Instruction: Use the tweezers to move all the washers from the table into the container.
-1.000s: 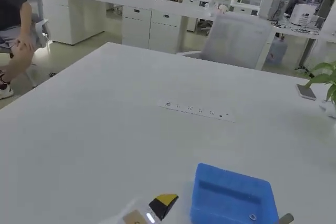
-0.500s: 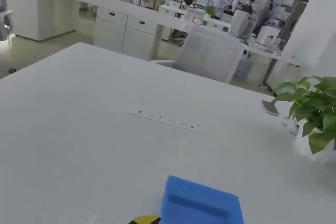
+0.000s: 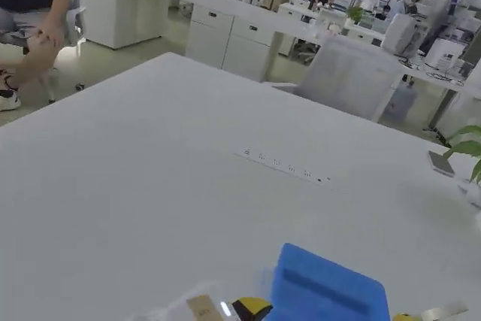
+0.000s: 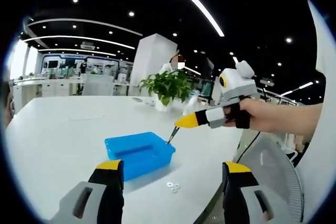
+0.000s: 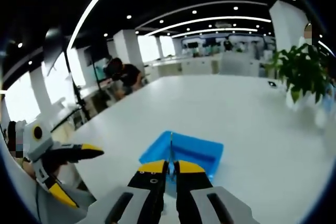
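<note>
The right tool [image 5: 170,167] is clenching the tweezers [image 5: 170,150], which are pointing down over the near corner of the blue container [image 5: 202,153]. Whether the tips are carrying a washer is too small to tell. The left tool [image 4: 173,165] is hovering with jaws spread wide, gripping nothing. Two washers [image 4: 173,186] are lying together on the white counter [image 4: 63,129], just beside the blue container. Judgement: work is standing unfinished, with at least those two awaiting transfer. The container's contents are not discernible.
</note>
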